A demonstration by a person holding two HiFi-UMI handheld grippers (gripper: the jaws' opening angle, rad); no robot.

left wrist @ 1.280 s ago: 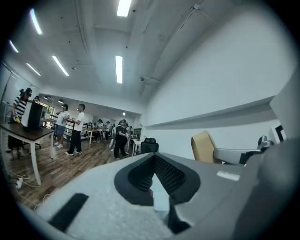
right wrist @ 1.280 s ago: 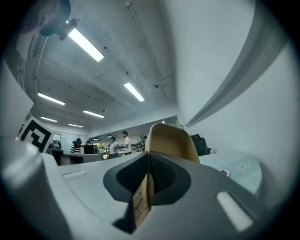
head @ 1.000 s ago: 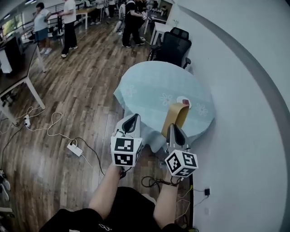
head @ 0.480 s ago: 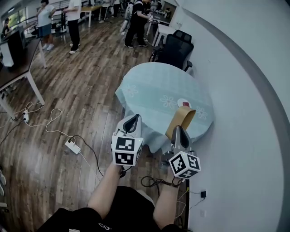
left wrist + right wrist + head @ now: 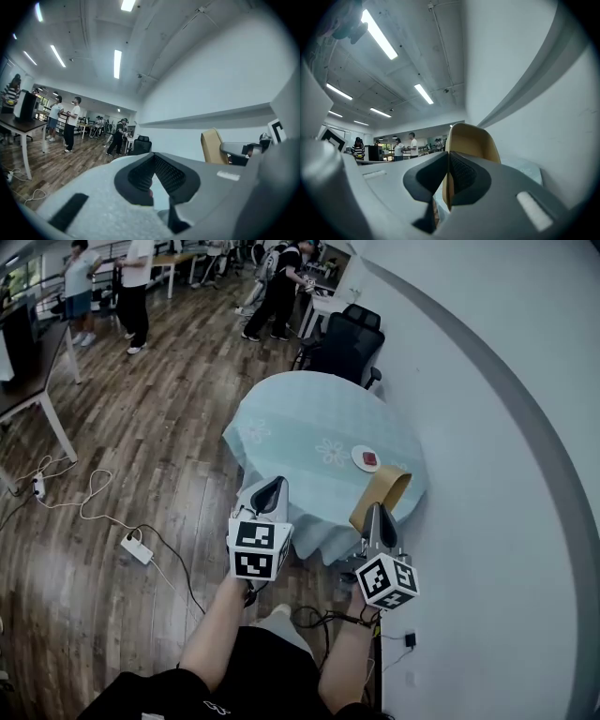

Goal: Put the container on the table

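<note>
A tan, curved container point(image 5: 382, 493) is held upright in my right gripper point(image 5: 377, 512), whose jaws are shut on its wall. It hangs over the near right edge of the round table point(image 5: 300, 418) with the pale blue flowered cloth. In the right gripper view the container point(image 5: 471, 140) rises above the closed right gripper point(image 5: 448, 164). My left gripper point(image 5: 272, 488) hovers short of the table's near edge, shut with nothing in it. The left gripper view shows the left gripper point(image 5: 152, 161) with its pads together and the container point(image 5: 212, 146) off to the right.
A small white dish with something red point(image 5: 367, 458) sits on the table just beyond the container. A black office chair point(image 5: 342, 343) stands behind the table, and a white curved wall point(image 5: 487, 427) runs close on the right. A power strip point(image 5: 137, 547) and cables lie on the wood floor; people stand far back.
The right gripper has carried the container a little right and nearer, so the white dish now shows beyond it. The left gripper has hardly moved.
</note>
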